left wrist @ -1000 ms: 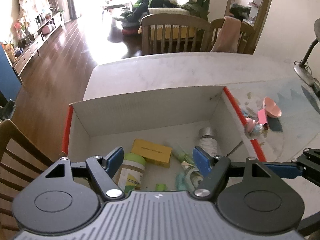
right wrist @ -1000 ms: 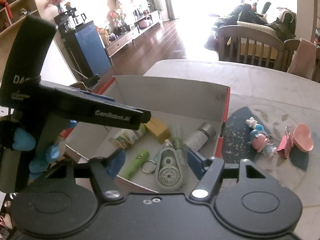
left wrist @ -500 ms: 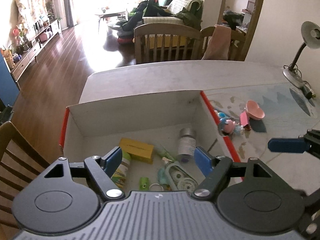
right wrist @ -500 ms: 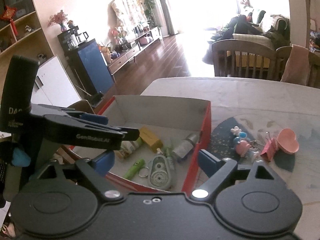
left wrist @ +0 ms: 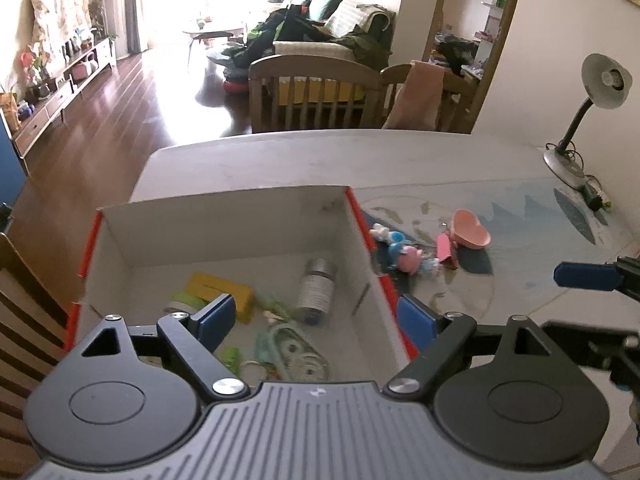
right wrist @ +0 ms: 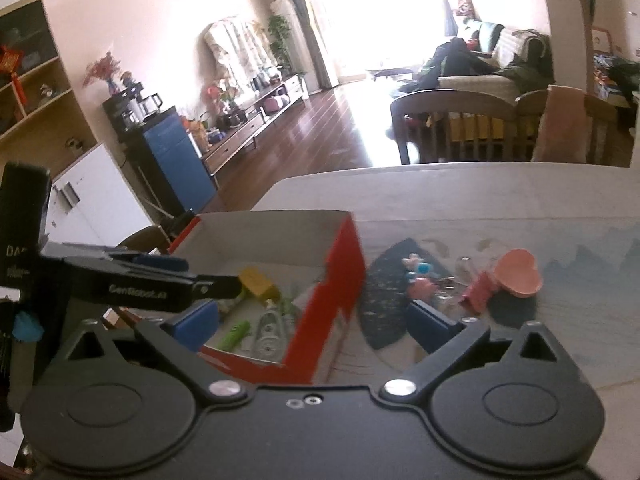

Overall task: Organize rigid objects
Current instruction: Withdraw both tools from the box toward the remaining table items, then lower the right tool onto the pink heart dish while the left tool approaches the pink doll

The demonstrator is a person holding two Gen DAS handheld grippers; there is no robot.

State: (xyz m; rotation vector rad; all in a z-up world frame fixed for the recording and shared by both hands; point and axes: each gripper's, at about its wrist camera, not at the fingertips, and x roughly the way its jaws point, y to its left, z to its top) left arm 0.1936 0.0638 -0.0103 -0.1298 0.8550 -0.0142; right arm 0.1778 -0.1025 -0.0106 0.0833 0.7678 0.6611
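Left gripper [left wrist: 316,318] hovering over near edge of red-and-white cardboard box [left wrist: 224,220], jaws spreading apart, nothing between the pads. Right gripper [right wrist: 314,322] hanging just right of the box, straddling its red right wall, jaws also spreading wide, gripping nothing.

Lying inside the box: yellow block [left wrist: 224,292], small bottle with grey cap [left wrist: 318,286], green-lidded jar [left wrist: 188,300] partly hiding behind the left blue pad, pale green tape dispenser [left wrist: 292,354], green tube [left wrist: 232,356], metal key ring [left wrist: 250,368] just beside it. Same contents showing blurred in the right wrist view: yellow block [right wrist: 258,282], green tube [right wrist: 236,332], tape dispenser [right wrist: 270,336].

Sitting outside on patterned mat [left wrist: 520,248], just right of the box: small pink-and-blue toy figures [left wrist: 404,254], pink binder clip [left wrist: 444,248] touching pink heart-shaped dish [left wrist: 470,234]. In right wrist view, toy figures [right wrist: 420,278], binder clip [right wrist: 480,292], heart dish [right wrist: 518,278] lying beyond the right blue pad, apart from it.

Box and mat resting on pale table [left wrist: 320,160]. Desk lamp [left wrist: 576,120] standing at far right corner. Wooden chairs [left wrist: 312,92] standing behind the far edge. Motion blur smearing the box wall and contents.
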